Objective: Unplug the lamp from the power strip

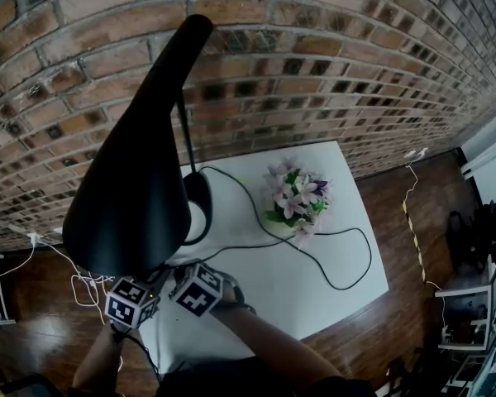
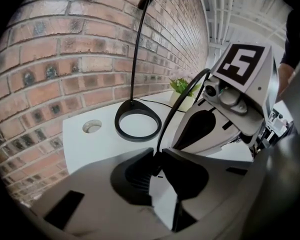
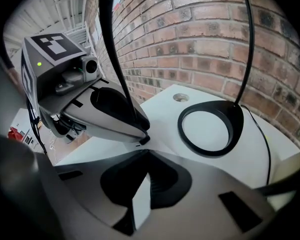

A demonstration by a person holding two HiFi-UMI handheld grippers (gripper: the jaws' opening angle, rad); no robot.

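Observation:
The black lamp head (image 1: 140,164) fills the left of the head view, and its ring base (image 1: 200,209) stands on the white table (image 1: 314,255). The black lamp cord (image 1: 339,284) loops across the table. No power strip shows in any view. My left gripper (image 2: 157,156) is shut on the cord (image 2: 175,104), which rises from its tips. My right gripper (image 3: 147,151) is shut with nothing seen between its jaws, and its tips lie close beside the left gripper (image 3: 140,134). In the head view the lamp head hides both grippers' tips.
A pot of pink flowers (image 1: 293,197) stands mid-table. A round hole (image 2: 92,127) sits in the tabletop near the brick wall (image 1: 331,64). White cables (image 1: 74,279) trail over the wood floor at left, and furniture (image 1: 471,304) stands at right.

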